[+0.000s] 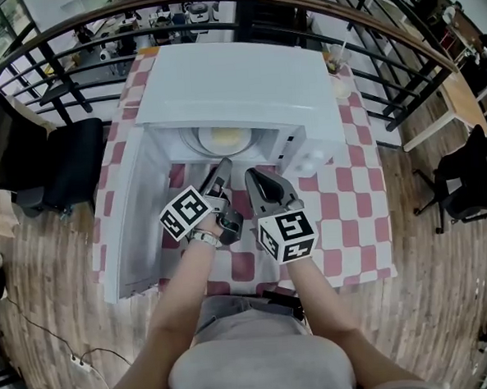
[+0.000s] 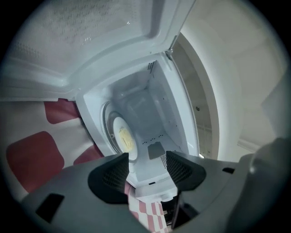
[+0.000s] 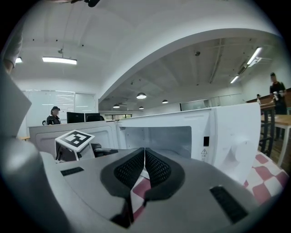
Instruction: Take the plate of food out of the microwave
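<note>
A white microwave (image 1: 237, 83) stands on the checked table with its door (image 1: 133, 209) swung open to the left. Inside on the turntable lies a white plate of yellow food (image 1: 222, 138), which also shows in the left gripper view as the plate (image 2: 123, 139) deep in the cavity. My left gripper (image 1: 222, 169) is just in front of the opening, rolled on its side, and its jaws (image 2: 148, 167) are open with nothing between them. My right gripper (image 1: 253, 179) is beside it, a little farther back, and is shut (image 3: 144, 158) and empty. The microwave's control panel (image 3: 232, 132) is to its right.
A red and white checked cloth (image 1: 350, 191) covers the table. A cup with a straw (image 1: 340, 78) stands at the microwave's far right corner. A black chair (image 1: 73, 163) is at the left, and a curved railing (image 1: 398, 36) is behind. People are in the far background of the right gripper view.
</note>
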The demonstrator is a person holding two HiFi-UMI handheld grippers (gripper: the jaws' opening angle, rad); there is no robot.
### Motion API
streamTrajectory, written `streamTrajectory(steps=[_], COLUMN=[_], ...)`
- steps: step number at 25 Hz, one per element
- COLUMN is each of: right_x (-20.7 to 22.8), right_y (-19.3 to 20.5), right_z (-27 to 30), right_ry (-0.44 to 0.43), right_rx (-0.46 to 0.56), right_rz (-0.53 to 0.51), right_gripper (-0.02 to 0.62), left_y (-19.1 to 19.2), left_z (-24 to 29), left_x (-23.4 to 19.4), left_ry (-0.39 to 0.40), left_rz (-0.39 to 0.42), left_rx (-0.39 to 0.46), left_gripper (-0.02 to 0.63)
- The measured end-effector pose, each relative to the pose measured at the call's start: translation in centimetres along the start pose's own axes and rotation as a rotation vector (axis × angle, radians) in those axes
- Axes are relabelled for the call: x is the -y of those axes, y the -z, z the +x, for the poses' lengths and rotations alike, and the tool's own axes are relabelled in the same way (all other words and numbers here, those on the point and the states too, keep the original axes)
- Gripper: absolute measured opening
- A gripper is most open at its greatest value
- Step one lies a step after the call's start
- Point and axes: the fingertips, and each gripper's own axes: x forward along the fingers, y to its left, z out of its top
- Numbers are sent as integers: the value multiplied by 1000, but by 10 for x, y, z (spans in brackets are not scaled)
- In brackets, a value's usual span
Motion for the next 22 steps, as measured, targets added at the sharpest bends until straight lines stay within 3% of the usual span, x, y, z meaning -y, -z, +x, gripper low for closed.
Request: streamTrajectory(steps=[9, 15, 22], right_x=[14, 18, 26], right_y=[18, 25, 33], right_z=[15, 24, 26], right_ry=[15, 17, 29], right_rx=[-40, -54, -74], right_rz=[20, 37, 57], right_gripper=[28, 28, 28], left_y=[1, 5, 6], left_z=[27, 39, 50], left_x=[-49, -69, -90], left_ry=[-104, -139, -246], left_rz=[-180, -228, -308], left_rx=[11, 2, 15], left_gripper=[256, 256, 258])
